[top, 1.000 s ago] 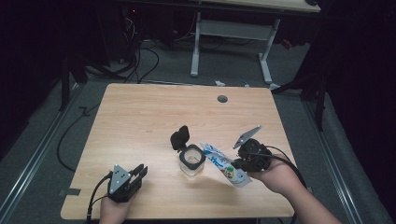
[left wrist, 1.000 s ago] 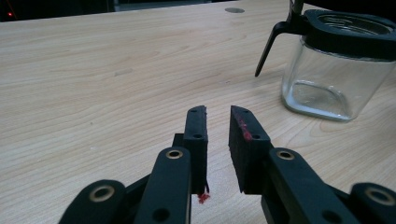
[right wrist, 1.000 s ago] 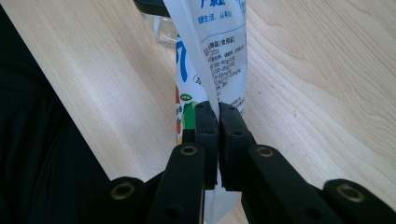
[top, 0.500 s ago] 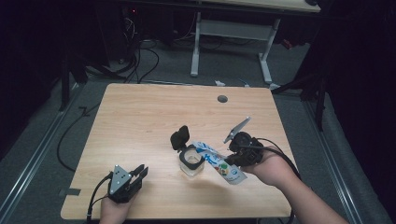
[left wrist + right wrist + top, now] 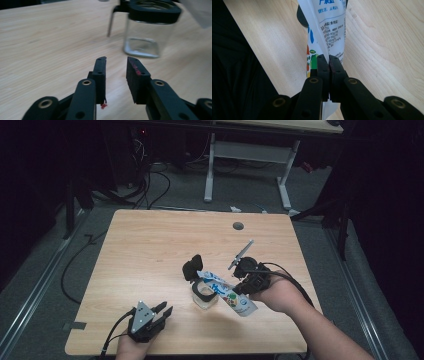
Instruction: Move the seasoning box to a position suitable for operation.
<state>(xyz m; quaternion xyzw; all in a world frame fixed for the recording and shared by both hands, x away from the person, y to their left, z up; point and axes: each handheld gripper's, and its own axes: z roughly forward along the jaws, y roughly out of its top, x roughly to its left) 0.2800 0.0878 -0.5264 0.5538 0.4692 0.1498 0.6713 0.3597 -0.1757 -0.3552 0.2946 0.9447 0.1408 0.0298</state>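
Meanwhile, a printed pouch (image 5: 225,292) is pinched in the right tongs (image 5: 243,282) and tilted, its upper end over an open glass jar (image 5: 204,294) at mid-bench (image 5: 150,250); the left tongs (image 5: 162,315) are rested near the front edge, jaws spread and empty.
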